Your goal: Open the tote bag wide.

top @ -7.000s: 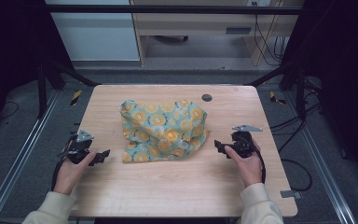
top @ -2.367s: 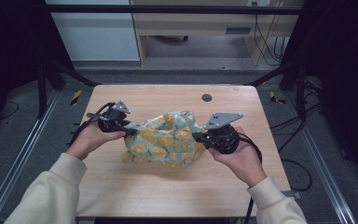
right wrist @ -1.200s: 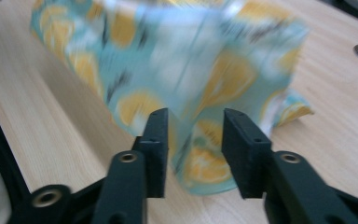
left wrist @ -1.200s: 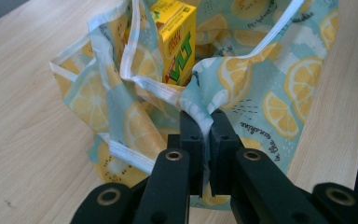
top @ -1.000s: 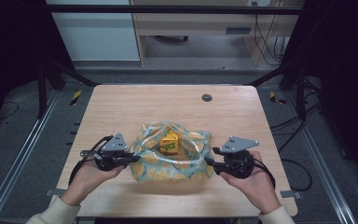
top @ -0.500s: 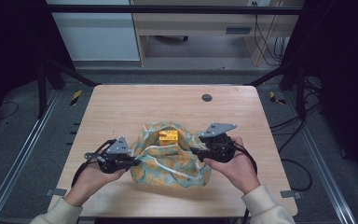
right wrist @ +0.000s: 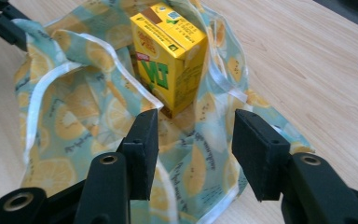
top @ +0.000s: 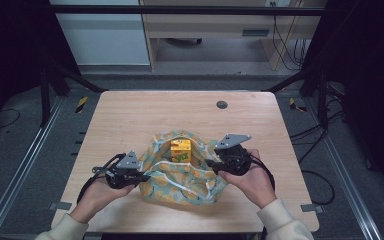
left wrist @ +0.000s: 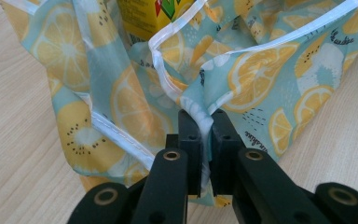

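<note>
A teal cloth bag (top: pixel 180 177) printed with lemon slices lies slumped and open on the table. A yellow drink carton (top: pixel 180 150) stands upright inside it. My left gripper (top: pixel 147 176) is at the bag's left side, shut on its white-edged rim (left wrist: pixel 204 116); the cloth is pinched between the pads. My right gripper (top: pixel 207 163) is at the bag's right side. Its jaws stand apart over the bag cloth (right wrist: pixel 65 107) and have just been closing a little, with nothing pinched between them (right wrist: pixel 193 126). The carton (right wrist: pixel 170 56) stands just beyond them.
The wooden table (top: pixel 130 115) has bare surface behind and beside the bag. A dark round grommet (top: pixel 222 104) sits near the far edge. Metal frame rails and cables run along both sides of the table.
Over the last second my right gripper moved left, in toward the bag's right side. My left gripper sank slightly with the rim. The bag's mouth has slumped lower around the carton.
</note>
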Demonstrator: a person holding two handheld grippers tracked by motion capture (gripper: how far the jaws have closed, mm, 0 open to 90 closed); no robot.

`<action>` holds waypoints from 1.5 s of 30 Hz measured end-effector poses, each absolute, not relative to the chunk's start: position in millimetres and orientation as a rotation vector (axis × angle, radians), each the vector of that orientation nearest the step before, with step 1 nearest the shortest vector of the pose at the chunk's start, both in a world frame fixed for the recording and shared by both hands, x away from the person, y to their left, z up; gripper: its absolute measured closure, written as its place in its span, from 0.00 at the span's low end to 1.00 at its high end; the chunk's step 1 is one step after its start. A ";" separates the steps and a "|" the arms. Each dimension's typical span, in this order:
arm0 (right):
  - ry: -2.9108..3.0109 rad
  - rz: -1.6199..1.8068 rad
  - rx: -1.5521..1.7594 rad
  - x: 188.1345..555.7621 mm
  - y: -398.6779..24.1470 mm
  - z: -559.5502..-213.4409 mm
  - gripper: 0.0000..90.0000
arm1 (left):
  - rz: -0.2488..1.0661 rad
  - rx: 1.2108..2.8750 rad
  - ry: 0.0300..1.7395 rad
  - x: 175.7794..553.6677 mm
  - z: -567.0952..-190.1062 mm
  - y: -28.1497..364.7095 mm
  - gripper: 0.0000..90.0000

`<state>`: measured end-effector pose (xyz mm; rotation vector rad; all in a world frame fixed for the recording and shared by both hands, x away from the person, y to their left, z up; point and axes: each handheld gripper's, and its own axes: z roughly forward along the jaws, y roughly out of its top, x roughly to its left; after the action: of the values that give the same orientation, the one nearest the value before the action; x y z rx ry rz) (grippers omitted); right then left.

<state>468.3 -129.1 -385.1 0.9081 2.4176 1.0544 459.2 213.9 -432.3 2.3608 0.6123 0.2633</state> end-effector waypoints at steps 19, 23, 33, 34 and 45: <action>2.457 0.963 0.968 503.8 -108.7 -410.4 0.49 | 0.256 2.359 0.633 459.7 -440.7 220.3 0.95; 2.479 0.936 0.982 506.2 -107.1 -413.4 0.50 | 0.253 2.364 0.631 460.0 -441.1 219.1 0.96; 2.521 0.907 1.000 517.1 -105.6 -421.9 0.88 | 0.249 2.367 0.631 460.9 -442.1 218.4 0.96; 2.511 0.923 1.007 520.6 -107.6 -421.3 0.96 | 0.251 2.367 0.631 461.0 -442.2 218.3 0.96; 2.419 0.996 1.037 550.0 -110.5 -389.6 1.00 | 0.274 2.336 0.637 466.1 -438.0 213.8 0.96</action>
<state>550.0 -110.5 -389.6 1.0369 2.4194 0.9962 466.1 213.8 -438.0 2.3356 0.6366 0.2738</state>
